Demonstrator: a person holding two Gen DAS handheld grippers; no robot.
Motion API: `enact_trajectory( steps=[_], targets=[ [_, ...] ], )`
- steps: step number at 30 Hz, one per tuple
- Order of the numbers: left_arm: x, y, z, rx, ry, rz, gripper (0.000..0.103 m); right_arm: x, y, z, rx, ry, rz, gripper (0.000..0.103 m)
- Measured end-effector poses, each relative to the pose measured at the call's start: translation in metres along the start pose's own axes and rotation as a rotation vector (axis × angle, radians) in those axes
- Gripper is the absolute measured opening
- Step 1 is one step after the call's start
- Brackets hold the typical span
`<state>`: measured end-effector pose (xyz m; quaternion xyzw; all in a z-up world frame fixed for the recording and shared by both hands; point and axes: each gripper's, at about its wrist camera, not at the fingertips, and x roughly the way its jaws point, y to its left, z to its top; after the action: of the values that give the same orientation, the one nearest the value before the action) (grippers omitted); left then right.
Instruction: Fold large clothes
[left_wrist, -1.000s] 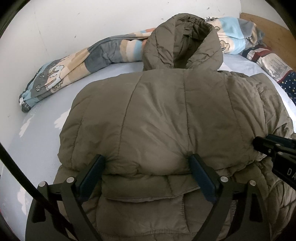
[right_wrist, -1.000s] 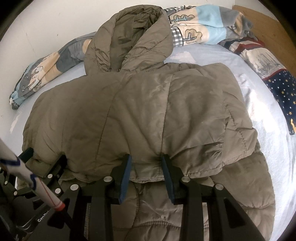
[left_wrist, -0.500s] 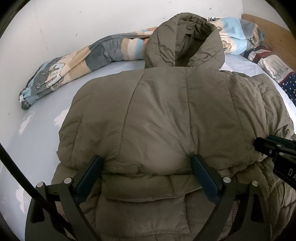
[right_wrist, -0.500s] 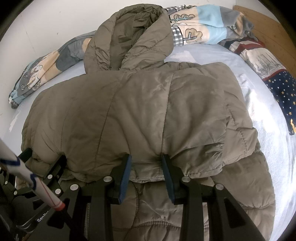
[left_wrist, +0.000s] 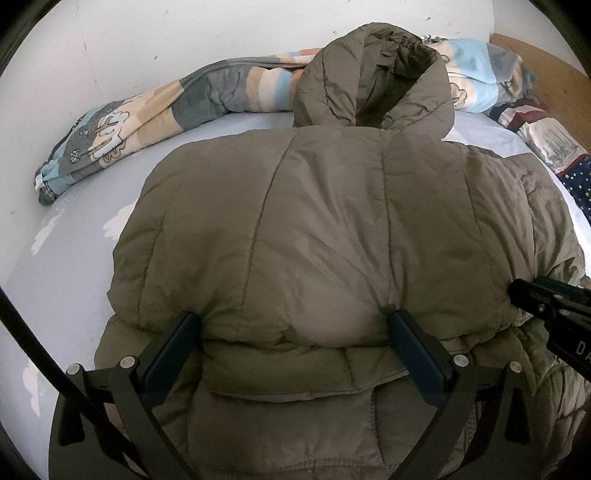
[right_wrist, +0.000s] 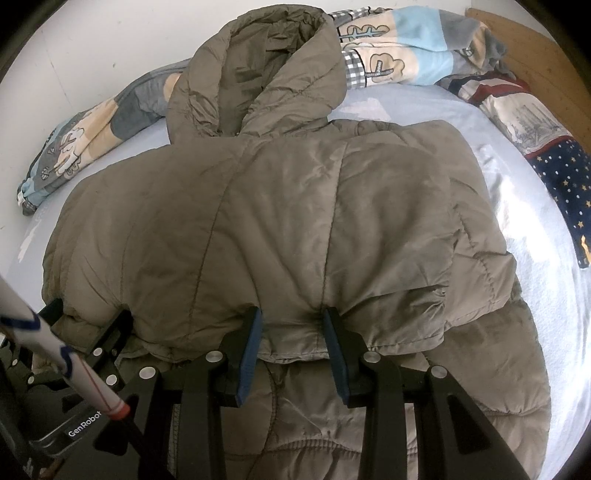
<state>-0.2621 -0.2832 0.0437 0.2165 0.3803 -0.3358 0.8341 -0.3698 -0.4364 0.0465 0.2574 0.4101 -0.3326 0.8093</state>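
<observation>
On the pale blue bed sheet (left_wrist: 74, 258), in the left wrist view, the puffy olive-brown quilted hooded jacket (left_wrist: 314, 229) lies spread with its hood (left_wrist: 373, 77) toward the white wall and its upper part doubled over the lower. The left claw (left_wrist: 295, 336) stands wide, its blue-padded fingers (left_wrist: 173, 354) straddling the thick folded edge. Its jaws have just been opening, and the padding bulges between them, touching both pads without being squeezed. A rolled patchwork cartoon-print blanket (left_wrist: 147, 114) lies along the wall behind the hood. The black tip of the other claw shows at the right edge.

In the right wrist view, the right claw (right_wrist: 291, 332) is half closed, its pads pinching a bunch of the same folded edge, with fabric puckering toward the fingers (right_wrist: 251, 343). A navy star-patterned cloth (right_wrist: 565, 184) lies near the wooden headboard (right_wrist: 546, 70), apart from the jacket.

The main risk, as I judge it, is uneven release: with one side freed and the other pinched, the springy filling may push the fold back open, or a pull from the right claw may drag the layer askew. The slick shell could also slide off the layer beneath.
</observation>
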Motion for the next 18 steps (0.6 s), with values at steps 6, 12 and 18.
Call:
enact_trajectory(
  steps=[6, 12, 18],
  targets=[
    [0.0004, 0.001, -0.0006, -0.009, 0.005, -0.009, 0.103, 0.0, -0.0001, -0.0002, 0.005, 0.001, 0.002, 0.037],
    [0.0014, 0.0026, 0.0011, -0.019, 0.017, -0.015, 0.103, 0.0, -0.0016, -0.0005, 0.014, 0.002, 0.005, 0.038],
    [0.0009, 0.0036, 0.0018, -0.021, 0.026, -0.022, 0.103, 0.0, -0.0031, -0.0012, 0.024, -0.002, 0.008, 0.038]
  ],
)
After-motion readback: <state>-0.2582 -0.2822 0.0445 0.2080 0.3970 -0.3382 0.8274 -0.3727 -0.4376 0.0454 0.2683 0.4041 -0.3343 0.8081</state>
